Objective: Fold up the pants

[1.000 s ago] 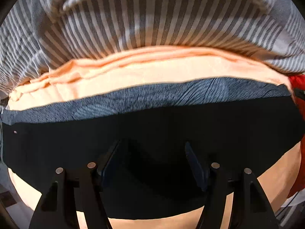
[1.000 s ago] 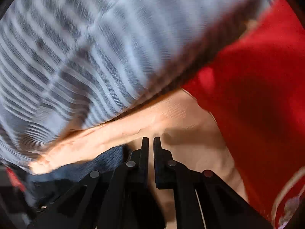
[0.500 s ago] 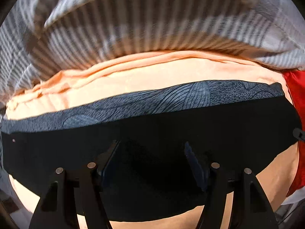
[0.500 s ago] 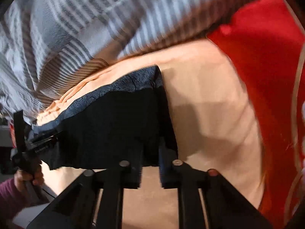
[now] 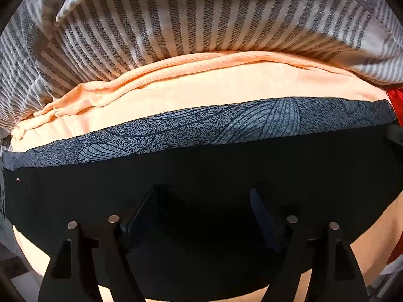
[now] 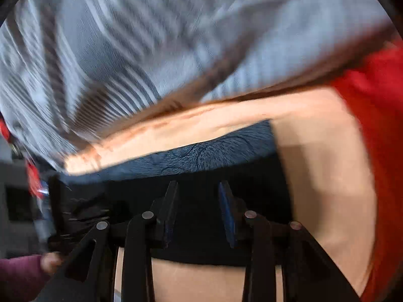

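While both tools point down at the bed, the left gripper (image 5: 201,209) sits nearest in its own view, black fingers (image 5: 137,214) spread wide over the pants (image 5: 201,171), jaws having just been opening, with dark cloth below the gap and no pad seen pressing on it. The pants lie flat and folded as a broad black band across a peach sheet (image 5: 214,85), their far edge turned to show a grey-blue strip printed with leaf lines (image 5: 226,125). Peach sheet shows again below the near edge of the pants, at bottom left and right. Beyond the strip the sheet rises in soft ridges, and past those lies a grey-and-white striped cover (image 5: 201,17), bunched and in part shadow. A sliver of red cloth (image 5: 394,95) shows at the right edge. In the right wrist view, blurred, the right gripper (image 6: 197,211) stands above the right end of the pants (image 6: 201,226), jaws part-way apart and having just been opening, fabric under the gap but not pinched. To its left, the other tool's black frame (image 6: 54,209) and a hand (image 6: 50,261) in a maroon sleeve (image 6: 17,276) appear at the picture's edge. Right of the pants, bare peach sheet (image 6: 327,176), then red cloth (image 6: 377,125) along the right side. Farthest, the striped cover (image 6: 176,37) fills the upper half, smeared.
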`<action>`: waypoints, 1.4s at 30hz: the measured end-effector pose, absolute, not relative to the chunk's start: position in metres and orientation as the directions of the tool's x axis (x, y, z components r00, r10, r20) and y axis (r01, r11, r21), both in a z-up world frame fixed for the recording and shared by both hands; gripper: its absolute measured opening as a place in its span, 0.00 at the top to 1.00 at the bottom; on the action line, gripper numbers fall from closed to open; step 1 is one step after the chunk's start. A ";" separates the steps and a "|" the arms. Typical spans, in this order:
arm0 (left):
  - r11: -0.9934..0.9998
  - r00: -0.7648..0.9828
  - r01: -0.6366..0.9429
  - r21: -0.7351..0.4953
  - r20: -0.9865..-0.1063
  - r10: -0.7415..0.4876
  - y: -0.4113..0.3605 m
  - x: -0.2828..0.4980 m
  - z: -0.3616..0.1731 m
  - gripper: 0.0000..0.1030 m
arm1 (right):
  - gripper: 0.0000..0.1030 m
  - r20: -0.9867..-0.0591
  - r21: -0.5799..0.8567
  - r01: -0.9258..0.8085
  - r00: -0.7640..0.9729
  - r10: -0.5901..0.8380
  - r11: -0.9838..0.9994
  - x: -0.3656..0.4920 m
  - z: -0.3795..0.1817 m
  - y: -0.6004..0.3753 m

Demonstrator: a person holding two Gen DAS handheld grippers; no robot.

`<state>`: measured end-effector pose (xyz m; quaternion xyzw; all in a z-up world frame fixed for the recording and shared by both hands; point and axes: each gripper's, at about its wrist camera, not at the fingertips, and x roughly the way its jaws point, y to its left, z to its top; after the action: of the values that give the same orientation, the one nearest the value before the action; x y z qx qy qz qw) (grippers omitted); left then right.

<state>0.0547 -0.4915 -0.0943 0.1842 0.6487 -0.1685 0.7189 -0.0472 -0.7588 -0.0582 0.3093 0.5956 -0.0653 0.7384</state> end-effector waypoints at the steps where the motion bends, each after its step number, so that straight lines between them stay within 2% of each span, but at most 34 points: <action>1: 0.881 0.100 0.471 0.035 -0.995 -0.014 -0.489 0.058 -0.095 0.23 | 0.70 -0.938 0.334 0.469 0.252 0.239 0.817 -0.045 -0.069 -0.765; 2: 0.885 0.100 0.464 0.032 -0.995 -0.016 -0.486 0.059 -0.096 0.21 | 0.79 -0.950 0.296 0.493 0.239 0.200 0.818 -0.045 -0.078 -0.774; 3: 0.889 0.093 0.457 0.023 -0.995 -0.021 -0.484 0.060 -0.096 0.21 | 0.99 -0.948 0.301 0.544 0.257 0.186 0.783 -0.049 -0.083 -0.789; 4: 0.894 0.081 0.448 0.022 -0.997 -0.016 -0.482 0.061 -0.094 0.21 | 1.00 -0.946 0.312 0.604 0.271 0.179 0.733 -0.054 -0.083 -0.799; 5: 0.896 0.080 0.444 0.026 -0.997 -0.011 -0.475 0.061 -0.089 0.21 | 0.99 -0.942 0.324 0.650 0.287 0.172 0.687 -0.060 -0.078 -0.807; 6: 0.895 0.099 0.445 0.023 -0.995 -0.024 -0.470 0.062 -0.081 0.21 | 0.93 -0.940 0.330 0.672 0.299 0.165 0.663 -0.066 -0.069 -0.809; 9: 0.896 0.178 0.443 0.038 -0.983 -0.047 -0.456 0.076 -0.065 0.21 | 0.83 -0.948 0.286 0.606 0.290 0.128 0.742 -0.072 -0.045 -0.786; 13: 0.908 0.180 0.413 0.075 -0.984 -0.001 -0.439 0.106 -0.088 0.21 | 0.83 -0.944 0.307 0.499 0.269 0.192 0.811 -0.069 -0.042 -0.730; 16: 0.922 0.180 0.387 0.024 -0.982 -0.050 -0.422 0.130 -0.107 0.08 | 0.82 -0.958 0.269 0.465 0.218 0.185 0.843 -0.061 -0.065 -0.703; 20: 0.926 0.253 0.351 0.139 -0.966 0.049 -0.396 0.164 -0.103 0.08 | 0.83 -0.961 0.266 0.504 0.210 0.182 0.821 -0.065 -0.075 -0.698; 24: 0.949 0.252 0.301 0.089 -0.968 0.011 -0.333 0.182 -0.076 0.08 | 0.82 -0.975 0.206 0.537 0.179 0.128 0.818 -0.072 -0.057 -0.689; 29: 0.934 0.252 0.330 0.136 -0.966 0.052 -0.251 0.178 -0.065 0.08 | 0.77 -0.960 0.243 0.503 0.247 0.131 0.830 -0.067 -0.029 -0.625; 33: 0.940 0.255 0.294 0.175 -0.962 0.100 -0.206 0.173 -0.085 0.08 | 0.77 -0.948 0.291 0.456 0.258 0.189 0.841 -0.031 -0.053 -0.538; 36: 0.944 0.284 0.244 0.222 -0.947 0.149 -0.201 0.195 -0.105 0.08 | 0.77 -0.945 0.305 0.422 0.244 0.217 0.854 -0.009 -0.074 -0.485; 38: 0.965 0.275 0.219 0.143 -0.958 0.079 -0.179 0.202 -0.106 0.08 | 0.77 -0.957 0.274 0.411 0.206 0.204 0.869 0.001 -0.093 -0.457; 42: 0.970 0.293 0.196 0.143 -0.953 0.082 -0.158 0.227 -0.114 0.08 | 0.76 -0.967 0.230 0.422 0.204 0.155 0.877 0.001 -0.102 -0.443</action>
<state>0.2275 -0.1580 -0.1144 0.1167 0.5935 -0.0358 0.7955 0.0011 -0.4429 -0.1018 0.2312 0.6246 -0.0902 0.7405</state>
